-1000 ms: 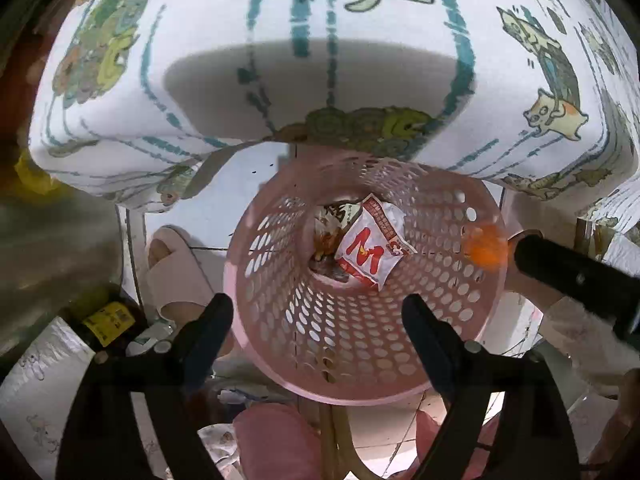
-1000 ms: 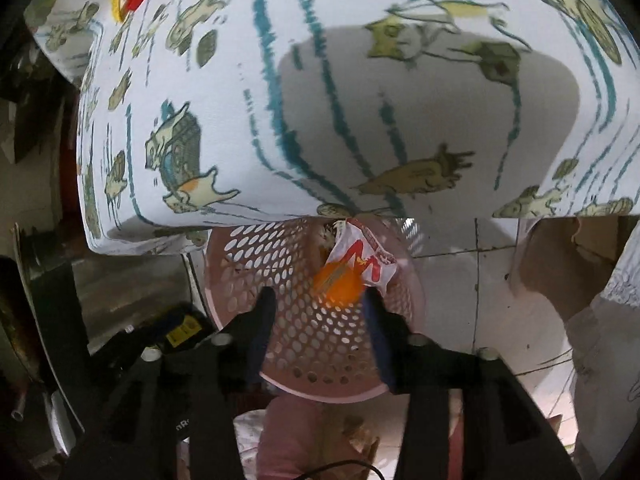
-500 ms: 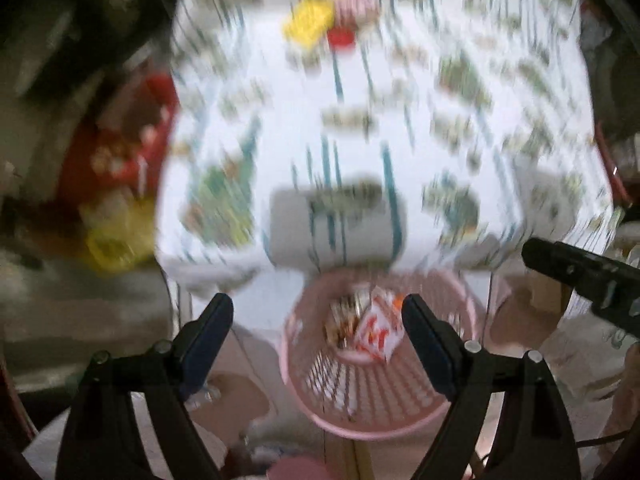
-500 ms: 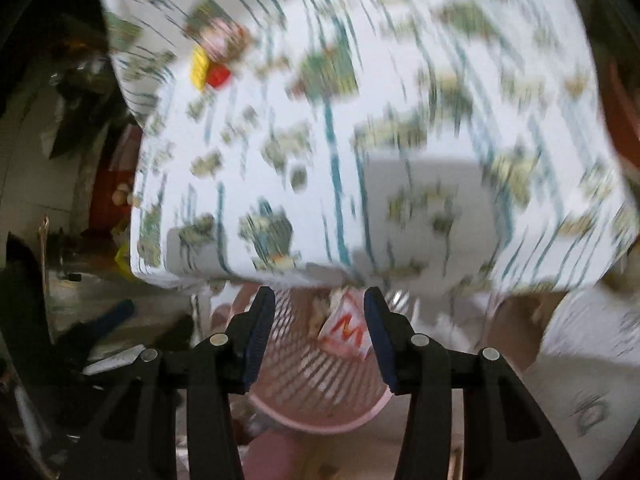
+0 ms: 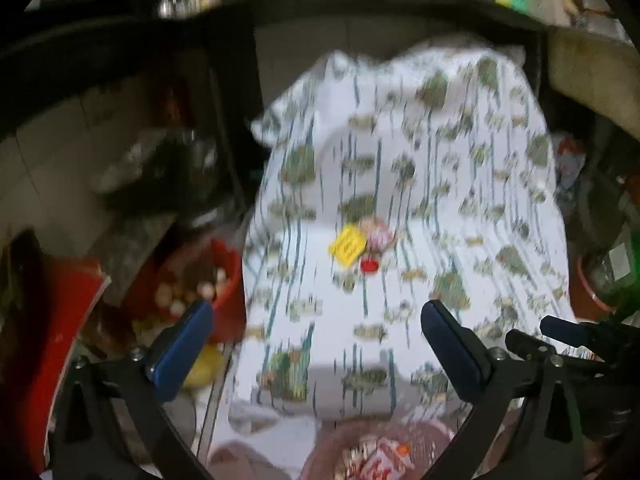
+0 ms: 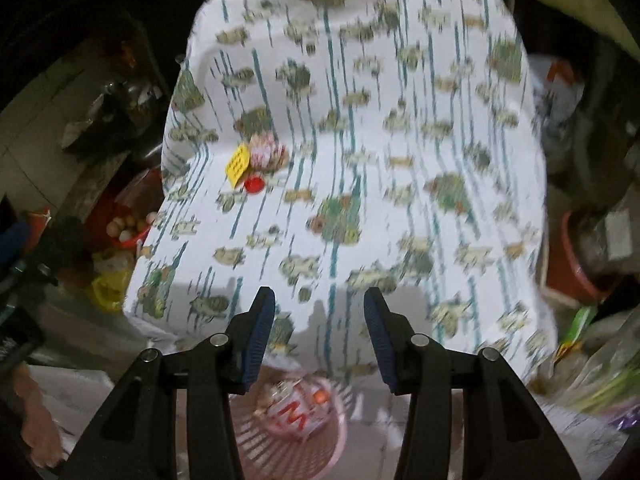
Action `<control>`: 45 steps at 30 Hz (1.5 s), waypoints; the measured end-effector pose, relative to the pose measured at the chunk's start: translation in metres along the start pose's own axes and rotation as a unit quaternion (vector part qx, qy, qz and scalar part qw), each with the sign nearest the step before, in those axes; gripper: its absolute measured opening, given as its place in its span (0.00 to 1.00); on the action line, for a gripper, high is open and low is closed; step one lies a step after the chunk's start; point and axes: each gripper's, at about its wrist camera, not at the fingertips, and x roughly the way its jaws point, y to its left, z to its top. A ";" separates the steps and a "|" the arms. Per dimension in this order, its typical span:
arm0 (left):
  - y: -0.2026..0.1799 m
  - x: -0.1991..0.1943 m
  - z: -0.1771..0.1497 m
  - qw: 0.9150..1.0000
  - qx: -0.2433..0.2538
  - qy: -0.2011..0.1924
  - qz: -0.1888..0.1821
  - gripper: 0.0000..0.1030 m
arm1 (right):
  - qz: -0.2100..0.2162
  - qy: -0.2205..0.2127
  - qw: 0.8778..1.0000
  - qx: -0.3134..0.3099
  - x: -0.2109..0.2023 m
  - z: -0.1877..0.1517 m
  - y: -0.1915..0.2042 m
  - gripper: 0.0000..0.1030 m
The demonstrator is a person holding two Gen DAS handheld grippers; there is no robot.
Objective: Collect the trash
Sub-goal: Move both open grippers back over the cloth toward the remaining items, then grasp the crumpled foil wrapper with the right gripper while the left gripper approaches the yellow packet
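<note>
Surface (image 5: 400, 320): draped in white cloth printed with teal stripes and animals; blurred in both views.

Trash remaining, all far across the surface from the pink basket (image 6: 320, 440):
- yellow paper scrap (image 5: 347, 245), lying flat
- crumpled pinkish wrapper (image 5: 378, 236), touching the scrap on its right
- red cap (image 5: 369, 265), just beside both, on the basket side

Pink basket: on the floor against the near edge of the surface, already holding a red-and-white packet (image 6: 292, 414) and other scraps.

Left tool (image 5: 316, 344): spread wide, nothing between the fingers, above the near part of the surface.
Right tool (image 6: 318, 328): moderately parted, nothing held, above the near edge and the basket.

Step judged in hand: reach to the cluster. Advice: take one piece at a time; wrapper first, pinched across its bulk; cap gripped across its rim; flat scrap last, lifted by an edge without snagging cloth.
</note>
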 end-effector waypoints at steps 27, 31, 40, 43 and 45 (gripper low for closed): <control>0.034 -0.025 0.099 0.997 -0.021 -0.078 -0.012 1.00 | -0.024 -0.149 0.988 -0.021 -0.077 0.099 -0.008 0.86; 0.051 0.016 0.117 0.999 -0.035 -0.029 -0.019 1.00 | -0.028 -0.172 0.985 0.004 -0.071 0.133 -0.011 0.87; 0.080 0.130 0.103 0.992 -0.067 0.107 0.000 1.00 | -0.038 -0.086 0.995 0.014 0.027 0.150 -0.016 0.87; 0.088 0.153 0.105 0.987 -0.092 0.129 -0.005 1.00 | -0.053 -0.032 0.998 0.002 0.060 0.162 -0.009 0.87; 0.089 0.163 0.107 0.986 -0.094 0.137 0.002 1.00 | -0.043 -0.014 0.999 -0.005 0.074 0.166 -0.003 0.87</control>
